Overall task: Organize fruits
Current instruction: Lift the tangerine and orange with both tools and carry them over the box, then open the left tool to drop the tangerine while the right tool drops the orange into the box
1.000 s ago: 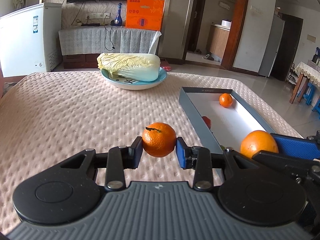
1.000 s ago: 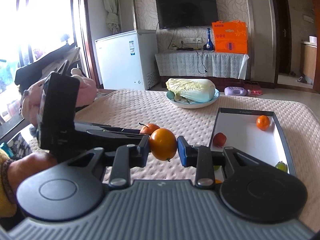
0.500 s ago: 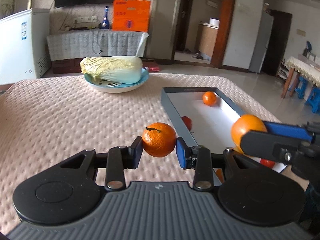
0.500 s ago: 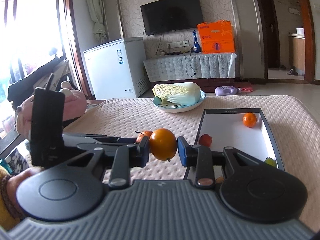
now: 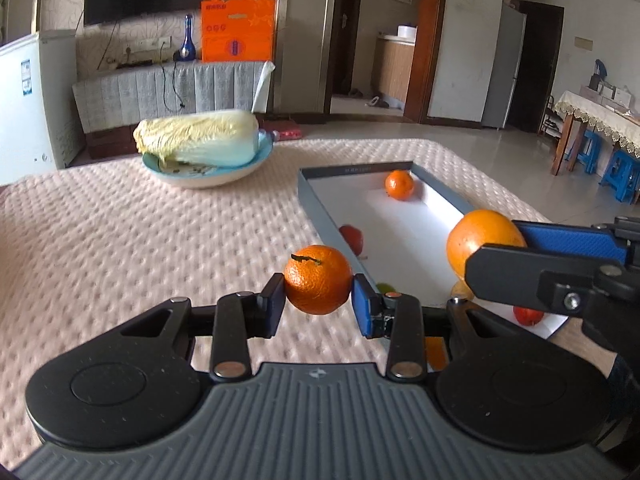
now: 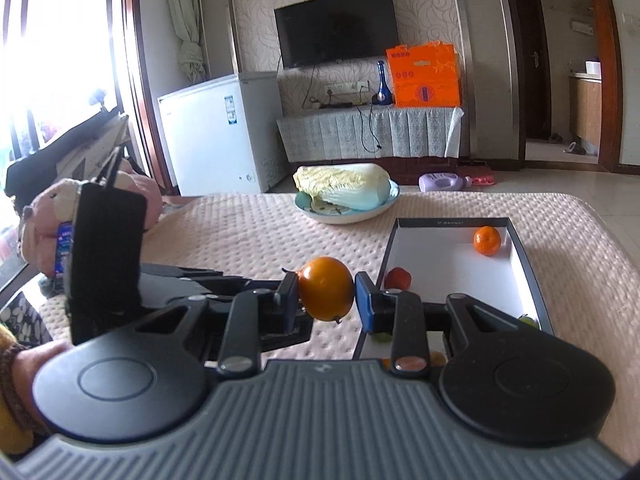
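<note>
Now each claw, left and right, grips an orange.

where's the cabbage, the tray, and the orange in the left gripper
cabbage [image 5: 200, 140], left wrist view, middle of its side
tray [image 5: 320, 216], left wrist view, left wall
orange [image 5: 318, 280], left wrist view, front of the peel, between the left gripper [image 5: 318, 300] fingers

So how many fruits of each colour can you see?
Orange: 3 (stemmed mandarin in the left fingers, big orange in the right fingers, small mandarin in the tray)
Red: 2 (red fruits)
Green: 2 (green fruits)
Total: 7, plus orange bits too hidden to count.
</note>
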The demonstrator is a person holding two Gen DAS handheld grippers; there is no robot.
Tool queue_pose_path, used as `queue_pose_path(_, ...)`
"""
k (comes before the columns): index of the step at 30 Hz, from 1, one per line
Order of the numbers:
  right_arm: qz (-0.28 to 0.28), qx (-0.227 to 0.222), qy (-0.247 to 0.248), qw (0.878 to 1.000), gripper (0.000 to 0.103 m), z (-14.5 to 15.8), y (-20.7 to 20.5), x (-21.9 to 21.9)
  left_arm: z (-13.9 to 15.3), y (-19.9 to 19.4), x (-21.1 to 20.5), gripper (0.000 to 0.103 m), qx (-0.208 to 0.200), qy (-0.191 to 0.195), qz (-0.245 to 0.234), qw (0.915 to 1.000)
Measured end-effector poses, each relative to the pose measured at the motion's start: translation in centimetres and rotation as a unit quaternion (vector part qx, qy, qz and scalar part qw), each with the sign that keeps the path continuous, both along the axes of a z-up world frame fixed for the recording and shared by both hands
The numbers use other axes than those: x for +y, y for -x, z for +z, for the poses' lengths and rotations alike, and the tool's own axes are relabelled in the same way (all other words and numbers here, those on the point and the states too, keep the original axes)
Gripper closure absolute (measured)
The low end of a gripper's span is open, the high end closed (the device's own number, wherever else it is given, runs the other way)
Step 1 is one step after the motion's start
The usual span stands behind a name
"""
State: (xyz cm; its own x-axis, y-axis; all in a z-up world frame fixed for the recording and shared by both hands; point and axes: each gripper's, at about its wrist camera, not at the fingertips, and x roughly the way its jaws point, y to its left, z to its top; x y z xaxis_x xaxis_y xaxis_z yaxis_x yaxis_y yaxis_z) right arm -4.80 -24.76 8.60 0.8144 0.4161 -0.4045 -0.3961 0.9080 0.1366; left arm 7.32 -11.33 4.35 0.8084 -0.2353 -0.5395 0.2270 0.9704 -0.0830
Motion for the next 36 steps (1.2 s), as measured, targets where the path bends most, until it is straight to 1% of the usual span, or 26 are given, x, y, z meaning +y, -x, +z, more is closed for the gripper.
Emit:
queue_pose_path(3, -0.015, -0.001, -0.006, 1.0, 0.069, 0.1, 0.0, -0.8, 0.2, -0.4, -0.3, 0.062, 0.001, 0.007, -0.002, 1.0)
queue_pose_path(7, -0.059, 0.007, -0.002, 0.998, 0.069, -0.2, -0.2, -2.2, 0.4, -0.9, -0.9, 0.062, 0.002, 0.019, -0.011, 0.9998)
queue_pose_path(12, -0.117, 0.063, 0.017, 0.991, 0.069, -1.9, -1.7, -3.6, 0.7, -1.9, -2.2, 0.062, -0.005, 0.025, -0.032, 0.9991)
queue_pose_path(16, -0.126, 0.091, 0.03, 0.987, 0.069, -3.0, -2.5, -3.5, 0.1, -3.4, -3.5, 0.061, 0.003, 0.026, -0.05, 0.9984)
queue_pose_path(22, -0.128, 0.11, 0.046, 0.985, 0.069, -4.0, -3.4, -2.9, -0.9, -5.2, -5.0, 0.061, 0.02, 0.033, -0.061, 0.9974)
queue_pose_path(25, -0.141, 0.115, 0.056, 0.982, 0.068, -4.4, -3.8, -3.0, -1.2, -5.6, -5.4, 0.061, 0.029, 0.041, -0.068, 0.9964)
queue_pose_path(26, -0.146, 0.118, 0.062, 0.98, 0.068, -4.6, -4.0, -2.9, -1.1, -5.5, -5.6, 0.061, 0.027, 0.04, -0.071, 0.9963)
queue_pose_path(27, -0.151, 0.119, 0.066, 0.979, 0.066, -4.7, -4.1, -3.0, -1.1, -5.3, -5.8, 0.061, 0.021, 0.033, -0.073, 0.9966)
queue_pose_path(28, -0.154, 0.117, 0.068, 0.979, 0.053, -4.8, -4.1, -3.1, -1.0, -5.1, -6.0, 0.061, 0.015, 0.027, -0.073, 0.9968)
queue_pose_path(29, -0.157, 0.113, 0.067, 0.979, 0.045, -4.8, -4.1, -3.2, -1.0, -4.9, -6.1, 0.061, 0.009, 0.024, -0.074, 0.9969)
queue_pose_path(30, -0.16, 0.108, 0.067, 0.979, 0.031, -4.8, -4.0, -3.3, -0.9, -4.8, -6.1, 0.061, 0.005, 0.024, -0.077, 0.9968)
queue_pose_path(31, -0.161, 0.1, 0.065, 0.98, 0.028, -4.7, -3.9, -3.3, -0.8, -4.6, -6.1, 0.06, 0.001, 0.024, -0.076, 0.9968)
queue_pose_path(33, -0.159, 0.089, 0.066, 0.981, 0.028, -4.5, -3.8, -3.4, -0.7, -4.4, -6.0, 0.058, -0.001, 0.023, -0.071, 0.9972)
queue_pose_path(36, -0.165, 0.091, 0.071, 0.98, 0.028, -4.4, -3.8, -3.7, -0.6, -3.8, -5.4, 0.055, 0.001, 0.019, -0.059, 0.9981)
